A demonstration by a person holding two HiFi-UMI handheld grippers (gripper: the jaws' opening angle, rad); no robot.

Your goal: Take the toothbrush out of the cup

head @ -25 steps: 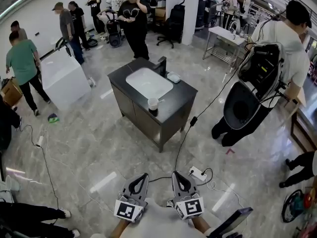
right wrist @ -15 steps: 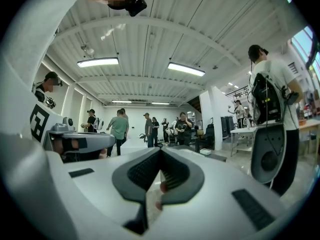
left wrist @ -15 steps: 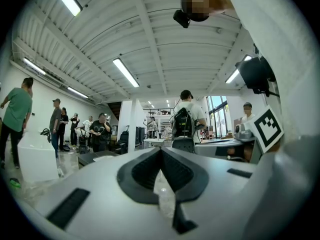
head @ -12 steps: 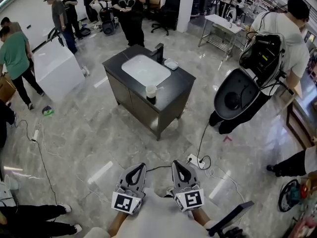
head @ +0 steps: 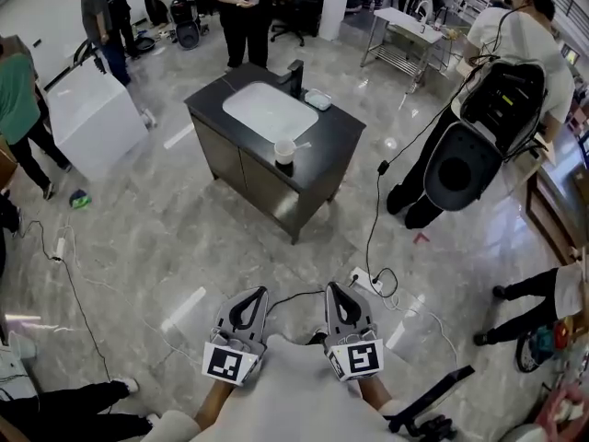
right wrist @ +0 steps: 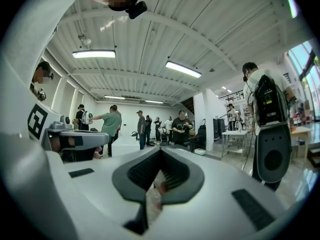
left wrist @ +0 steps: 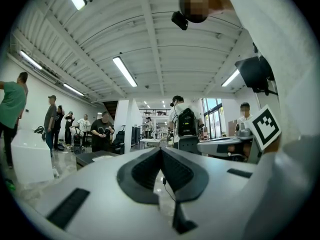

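Observation:
A white cup (head: 285,151) stands on the near right of a black vanity top (head: 340,141), beside its white basin (head: 270,110). A toothbrush (head: 299,145) leans out of the cup to the right. Both grippers are low in the head view, far from the vanity, with bare floor between. My left gripper (head: 257,293) and my right gripper (head: 333,288) point level toward the vanity. In the left gripper view the left gripper (left wrist: 161,149) has its pads meeting, nothing between them. The right gripper (right wrist: 160,150) shows the same in its own view.
A person with a black backpack rig (head: 495,109) stands right of the vanity. A power strip (head: 365,283) and cables (head: 373,219) lie on the floor ahead of my right gripper. A white box (head: 92,118) and several people are at the left and back.
The vanity has slid up in the head view as the view shifted. Both grippers stayed shut and drifted slightly. The person with the backpack has stepped further right.

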